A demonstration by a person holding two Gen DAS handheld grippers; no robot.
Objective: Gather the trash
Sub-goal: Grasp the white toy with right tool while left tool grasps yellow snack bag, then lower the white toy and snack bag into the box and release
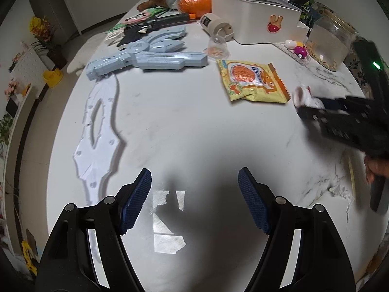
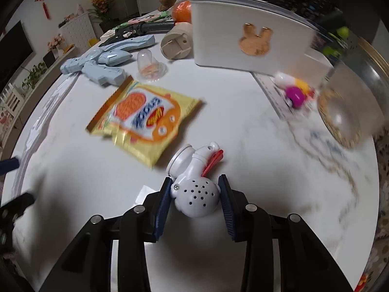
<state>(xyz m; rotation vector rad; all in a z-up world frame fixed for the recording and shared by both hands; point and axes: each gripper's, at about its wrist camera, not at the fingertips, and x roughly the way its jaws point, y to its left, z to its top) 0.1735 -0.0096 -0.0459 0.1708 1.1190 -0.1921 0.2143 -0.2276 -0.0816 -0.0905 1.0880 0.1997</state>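
Observation:
My right gripper (image 2: 195, 194) is shut on a small white plastic toy (image 2: 197, 194) with speaker holes and a red part, held above the white marble table (image 2: 243, 126). In the left wrist view the right gripper (image 1: 306, 108) appears blurred at the right with the white toy (image 1: 302, 95) at its tips. A yellow snack packet (image 2: 143, 119) lies flat just ahead and left of the toy; it also shows in the left wrist view (image 1: 250, 80). My left gripper (image 1: 194, 194) is open and empty over bare table.
A white bin with a rabbit sticker (image 1: 255, 22) stands at the back. A blue toy blaster (image 1: 145, 56), a clear dome cup (image 1: 217, 46), a white foam cutout (image 1: 97, 131), a glass jar (image 1: 328, 43) and small capsule toys (image 1: 297, 48) lie around it.

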